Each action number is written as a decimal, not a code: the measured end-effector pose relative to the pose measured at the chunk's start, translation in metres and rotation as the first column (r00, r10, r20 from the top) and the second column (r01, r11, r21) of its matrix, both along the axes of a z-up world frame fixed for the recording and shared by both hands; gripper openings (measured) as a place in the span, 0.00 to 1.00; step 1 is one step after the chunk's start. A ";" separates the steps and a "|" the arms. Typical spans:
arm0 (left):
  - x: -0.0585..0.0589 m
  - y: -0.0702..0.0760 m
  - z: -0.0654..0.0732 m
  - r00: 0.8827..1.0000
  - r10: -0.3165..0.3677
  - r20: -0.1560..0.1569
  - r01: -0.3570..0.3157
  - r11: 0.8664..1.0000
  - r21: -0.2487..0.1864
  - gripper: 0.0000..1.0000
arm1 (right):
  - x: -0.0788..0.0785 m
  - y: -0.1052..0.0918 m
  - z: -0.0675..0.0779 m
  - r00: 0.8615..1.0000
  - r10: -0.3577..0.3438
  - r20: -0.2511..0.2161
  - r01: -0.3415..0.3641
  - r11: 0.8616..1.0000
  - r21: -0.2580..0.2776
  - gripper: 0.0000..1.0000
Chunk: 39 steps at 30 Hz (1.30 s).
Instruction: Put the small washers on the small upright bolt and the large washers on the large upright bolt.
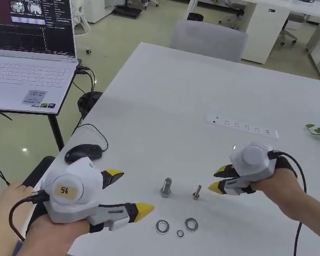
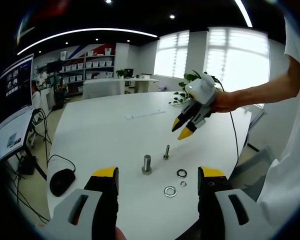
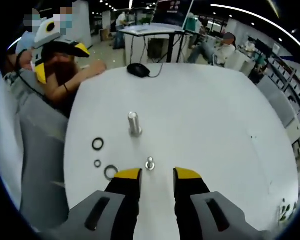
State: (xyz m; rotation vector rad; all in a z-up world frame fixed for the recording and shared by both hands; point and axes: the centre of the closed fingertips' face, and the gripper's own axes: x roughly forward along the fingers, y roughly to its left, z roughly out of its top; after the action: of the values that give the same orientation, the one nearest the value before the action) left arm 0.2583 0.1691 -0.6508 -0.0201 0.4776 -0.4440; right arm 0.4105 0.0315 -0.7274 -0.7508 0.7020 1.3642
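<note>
left gripper [image 1: 128,191] wide apart, empty; right gripper [image 1: 218,178] narrow, empty, raised, tips angled down toward the small bolt [image 1: 197,192]

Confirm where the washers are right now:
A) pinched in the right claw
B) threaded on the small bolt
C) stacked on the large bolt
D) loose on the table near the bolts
D: three washers lie flat on the table in front of the bare large bolt and small bolt; the left claw and right claw are open and empty.
</note>
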 end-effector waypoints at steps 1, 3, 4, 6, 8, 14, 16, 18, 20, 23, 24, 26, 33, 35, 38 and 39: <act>0.000 0.000 0.000 1.000 0.000 0.000 0.000 1.000 -0.001 0.64 | -0.001 -0.002 0.001 1.000 -0.013 -0.009 0.013 1.000 0.012 0.27; 0.000 -0.001 0.000 1.000 -0.001 -0.001 0.001 1.000 0.000 0.64 | -0.004 -0.005 0.003 0.999 -0.034 -0.024 0.035 0.999 0.041 0.27; 0.000 -0.001 0.000 1.000 -0.001 -0.001 0.001 1.000 -0.002 0.64 | -0.005 -0.005 0.004 0.999 -0.037 -0.027 0.039 0.998 0.046 0.28; 0.000 -0.002 0.000 1.000 -0.003 -0.001 0.003 1.000 -0.003 0.64 | -0.010 -0.008 0.004 0.997 -0.057 -0.043 0.060 0.996 0.067 0.29; -0.001 -0.002 0.000 1.000 -0.004 -0.003 0.004 1.000 -0.001 0.64 | -0.015 -0.011 0.002 0.996 -0.064 -0.060 0.069 0.994 0.081 0.29; -0.002 -0.001 -0.001 1.000 -0.001 -0.006 0.001 1.000 -0.001 0.64 | -0.035 -0.018 -0.008 0.992 -0.074 -0.101 0.083 0.992 0.093 0.30; -0.002 0.000 -0.002 1.000 0.001 -0.007 -0.001 1.000 0.000 0.64 | -0.041 -0.019 -0.012 0.990 -0.075 -0.115 0.086 0.992 0.096 0.30; -0.002 0.000 -0.002 1.000 0.002 -0.007 -0.002 1.000 -0.001 0.64 | -0.046 -0.020 -0.018 0.989 -0.076 -0.126 0.087 0.992 0.089 0.30; -0.003 0.001 -0.002 1.000 0.003 -0.008 -0.003 1.000 0.000 0.64 | -0.052 -0.021 -0.022 0.988 -0.071 -0.138 0.083 0.993 0.081 0.30; -0.004 0.001 -0.002 1.000 0.004 -0.009 -0.004 1.000 -0.001 0.64 | -0.061 -0.020 -0.027 0.987 -0.059 -0.147 0.071 0.994 0.080 0.30; -0.004 0.001 -0.002 1.000 0.004 -0.009 -0.004 1.000 -0.001 0.64 | -0.065 -0.020 -0.029 0.987 -0.054 -0.153 0.066 0.995 0.074 0.30; -0.004 0.001 -0.003 1.000 0.005 -0.009 -0.005 1.000 -0.001 0.64 | -0.071 -0.018 -0.034 0.986 -0.044 -0.163 0.056 0.996 0.068 0.30; -0.004 0.001 -0.002 1.000 0.003 -0.008 -0.003 1.000 -0.002 0.64 | -0.099 -0.008 -0.050 0.983 0.028 -0.179 -0.022 0.999 0.032 0.30; -0.004 0.001 -0.002 1.000 0.004 -0.009 -0.004 1.000 -0.003 0.64 | -0.105 -0.004 -0.055 0.982 0.054 -0.181 -0.050 0.998 0.026 0.30; -0.004 0.001 -0.003 1.000 0.003 -0.009 -0.003 1.000 -0.002 0.64 | -0.113 0.000 -0.060 0.980 0.088 -0.177 -0.089 0.996 0.004 0.29; -0.004 0.001 -0.003 1.000 0.003 -0.009 -0.003 1.000 -0.002 0.64 | -0.116 0.002 -0.062 0.979 0.103 -0.173 -0.105 0.994 -0.002 0.29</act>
State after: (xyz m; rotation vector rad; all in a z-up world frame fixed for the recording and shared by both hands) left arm 0.2541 0.1703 -0.6533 -0.0250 0.4856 -0.4411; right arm 0.2941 0.0337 -0.7898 -0.6910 0.8163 1.5356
